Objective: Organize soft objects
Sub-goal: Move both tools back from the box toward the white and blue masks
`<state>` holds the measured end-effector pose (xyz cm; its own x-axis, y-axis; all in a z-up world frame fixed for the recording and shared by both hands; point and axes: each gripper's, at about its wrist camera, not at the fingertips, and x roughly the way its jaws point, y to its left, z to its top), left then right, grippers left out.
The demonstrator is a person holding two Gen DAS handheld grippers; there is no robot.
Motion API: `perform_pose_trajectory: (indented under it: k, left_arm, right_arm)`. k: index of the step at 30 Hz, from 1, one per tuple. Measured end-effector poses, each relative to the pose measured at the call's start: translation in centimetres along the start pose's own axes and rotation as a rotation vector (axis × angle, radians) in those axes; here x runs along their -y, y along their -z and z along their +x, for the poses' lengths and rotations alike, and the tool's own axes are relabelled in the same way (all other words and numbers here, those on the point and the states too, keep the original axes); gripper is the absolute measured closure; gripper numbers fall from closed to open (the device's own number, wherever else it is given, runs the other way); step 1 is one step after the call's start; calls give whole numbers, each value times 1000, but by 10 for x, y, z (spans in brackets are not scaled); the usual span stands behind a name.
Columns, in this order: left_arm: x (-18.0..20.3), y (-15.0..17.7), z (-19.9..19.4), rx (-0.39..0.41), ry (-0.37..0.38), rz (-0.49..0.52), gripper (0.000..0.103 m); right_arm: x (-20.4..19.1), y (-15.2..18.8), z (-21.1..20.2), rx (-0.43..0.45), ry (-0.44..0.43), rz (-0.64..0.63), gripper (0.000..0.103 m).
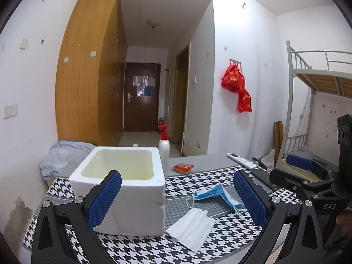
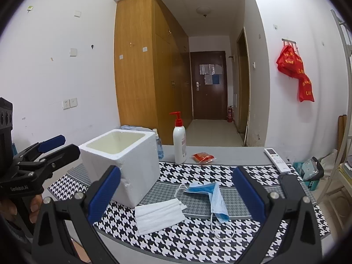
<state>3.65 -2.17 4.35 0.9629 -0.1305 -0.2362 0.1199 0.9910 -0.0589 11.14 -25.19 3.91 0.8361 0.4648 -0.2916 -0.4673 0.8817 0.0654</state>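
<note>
Right wrist view: both my grippers (image 2: 173, 195) gape wide, empty; white mask (image 2: 159, 215) and blue mask (image 2: 214, 197) lie ahead, box (image 2: 123, 160) unfilled.

Both views are fisheye, set low just above a table and looking forward between their own two blue-padded fingers toward a corridor with a dark door (image 1: 140, 96) at its far end.

The left wrist view sits nearer the foam box (image 1: 123, 187), which fills its lower centre-left; the right gripper (image 1: 294, 171) shows at its right edge.

The right wrist view stands further right and perhaps slightly further back; the box (image 2: 123, 165) lies at lower left, and the left gripper (image 2: 52, 147) shows at its left edge.

Both share the houndstooth mat (image 1: 209, 248), white mask (image 1: 191, 226), blue mask (image 1: 215, 195), pump bottle (image 1: 164, 151) and red bags (image 1: 236, 85) on the wall.
</note>
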Motion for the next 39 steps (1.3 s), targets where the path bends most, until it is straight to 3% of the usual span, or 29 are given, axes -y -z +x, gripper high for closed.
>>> perform_pose_trajectory:
  k: [17,39]
  left_arm:
    - [17,35,31,-100,28,17,1]
    - [36,82,89,-353,91,12,1]
  right_arm:
    - [19,25,12,-62,60,12,0]
    - [52,46,40,-165,107,79,0]
